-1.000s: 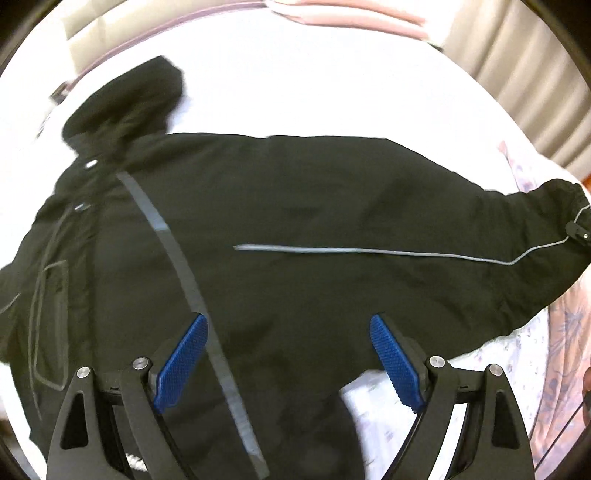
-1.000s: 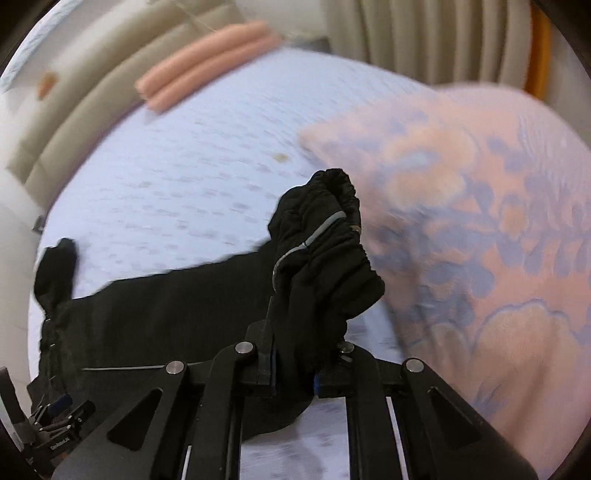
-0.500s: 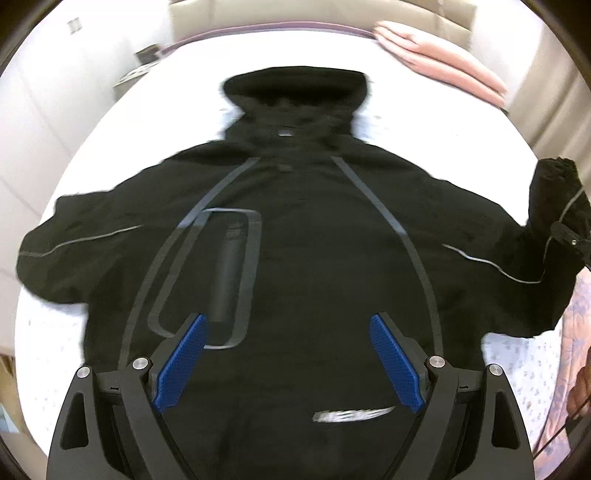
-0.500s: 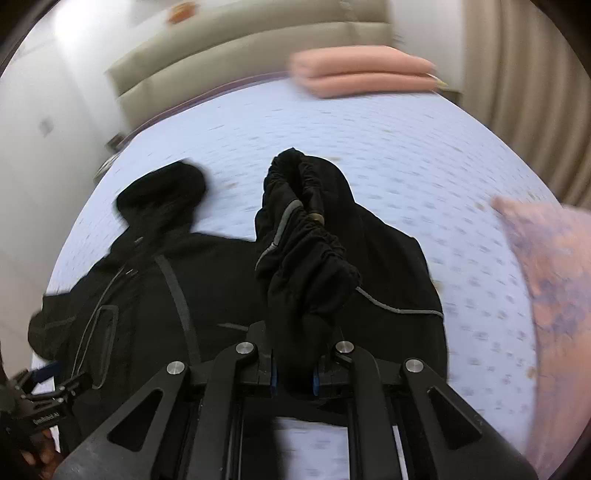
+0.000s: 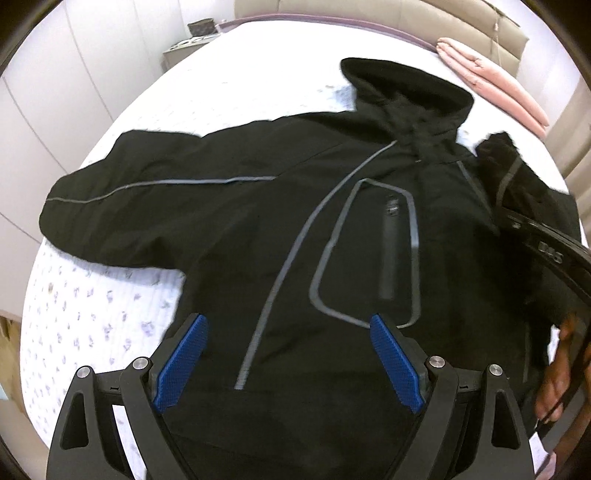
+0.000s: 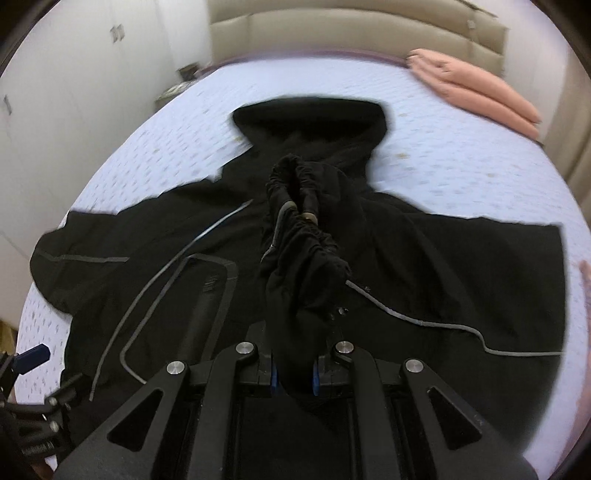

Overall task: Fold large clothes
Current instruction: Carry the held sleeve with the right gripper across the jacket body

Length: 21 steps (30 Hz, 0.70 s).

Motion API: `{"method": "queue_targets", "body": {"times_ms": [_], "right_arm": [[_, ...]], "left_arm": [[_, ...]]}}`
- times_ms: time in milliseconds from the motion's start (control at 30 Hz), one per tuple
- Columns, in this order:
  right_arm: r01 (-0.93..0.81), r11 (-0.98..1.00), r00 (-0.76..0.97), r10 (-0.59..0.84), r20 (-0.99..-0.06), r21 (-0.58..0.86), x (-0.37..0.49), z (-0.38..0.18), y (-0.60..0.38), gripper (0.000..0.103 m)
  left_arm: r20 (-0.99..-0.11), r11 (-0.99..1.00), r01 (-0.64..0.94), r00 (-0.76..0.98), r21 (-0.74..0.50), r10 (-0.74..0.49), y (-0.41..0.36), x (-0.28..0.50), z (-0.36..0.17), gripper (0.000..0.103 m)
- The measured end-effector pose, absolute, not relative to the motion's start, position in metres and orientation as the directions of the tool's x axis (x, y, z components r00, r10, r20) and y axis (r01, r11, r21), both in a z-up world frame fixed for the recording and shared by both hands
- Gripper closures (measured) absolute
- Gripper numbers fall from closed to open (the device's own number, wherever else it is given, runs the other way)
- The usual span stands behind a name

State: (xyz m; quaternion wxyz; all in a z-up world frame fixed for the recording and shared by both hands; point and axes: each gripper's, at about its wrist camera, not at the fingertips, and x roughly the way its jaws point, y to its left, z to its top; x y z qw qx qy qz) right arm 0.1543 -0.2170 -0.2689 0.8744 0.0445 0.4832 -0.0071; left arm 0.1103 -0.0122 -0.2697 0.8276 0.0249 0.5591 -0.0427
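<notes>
A large black hooded jacket (image 5: 280,229) with grey piping lies spread face up on a white bed (image 5: 110,317); it also shows in the right wrist view (image 6: 424,266). Its hood (image 5: 406,92) points to the headboard. One sleeve (image 5: 122,199) lies stretched out to the left. My left gripper (image 5: 288,354) is open and empty, hovering over the jacket's lower front. My right gripper (image 6: 293,376) is shut on the other sleeve's gathered cuff (image 6: 299,236) and holds it up over the jacket's chest. The right gripper also shows in the left wrist view (image 5: 546,251).
Folded pink bedding (image 5: 491,85) lies near the headboard (image 6: 351,33) at the back right. White wardrobe doors (image 6: 55,92) stand along the left. A nightstand (image 5: 192,40) sits at the back left. Curtains (image 5: 576,140) hang at the right.
My right gripper has carried the cuff from the bed's right side inward over the jacket's chest, folding the sleeve across. My left gripper has swung left, still open.
</notes>
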Motion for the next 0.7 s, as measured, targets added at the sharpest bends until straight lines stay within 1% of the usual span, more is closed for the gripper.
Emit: {"method": "queue_targets", "body": {"times_ms": [167,200,233,267,333,400,500,567,633,700], "right_arm": [[-0.015,0.997,0.462,0.074,-0.884,0.075,0.176,-0.308,-0.161,0.089],[-0.024,0.997,0.437,0.073,-0.896,0.069,0.18,-0.32,-0.15,0.087],[-0.023,0.998,0.424,0.062,-0.903,0.058,0.182,-0.326,-0.145,0.081],[-0.027,0.999,0.406,0.052,-0.912,0.045,0.184,-0.336,-0.138,0.077],[-0.04,0.998,0.406,0.067,-0.911,0.055,0.184,-0.34,-0.131,0.058],[-0.062,0.994,0.397,0.11,-0.911,0.093,0.181,-0.339,-0.125,0.053],[-0.07,0.977,0.383,0.214,-0.899,0.202,0.163,-0.321,-0.132,0.053],[-0.061,0.969,0.396,0.244,-0.885,0.24,0.147,-0.304,-0.143,0.052],[-0.033,0.967,0.434,0.242,-0.868,0.253,0.126,-0.282,-0.165,0.045],[0.036,0.969,0.473,0.197,-0.859,0.243,0.111,-0.266,-0.195,0.037]], "left_arm": [[-0.936,0.997,0.078,0.35,-0.007,-0.034,0.018,0.112,-0.286,0.013],[-0.938,0.997,0.077,0.345,-0.008,-0.034,0.022,0.113,-0.29,0.013],[-0.939,0.997,0.08,0.342,-0.006,-0.033,0.026,0.113,-0.293,0.013],[-0.939,0.997,0.083,0.341,-0.005,-0.033,0.029,0.113,-0.295,0.013],[-0.94,0.996,0.09,0.339,-0.007,-0.037,0.034,0.115,-0.301,0.013],[-0.94,0.995,0.096,0.337,-0.02,-0.051,0.038,0.118,-0.304,0.013],[-0.934,0.992,0.106,0.343,-0.071,-0.104,0.038,0.125,-0.302,0.013],[-0.921,0.984,0.13,0.357,-0.12,-0.16,0.033,0.133,-0.297,0.013],[-0.909,0.973,0.165,0.36,-0.16,-0.21,0.023,0.142,-0.292,0.013],[-0.896,0.953,0.222,0.349,-0.206,-0.275,0.005,0.153,-0.291,0.013]]}}
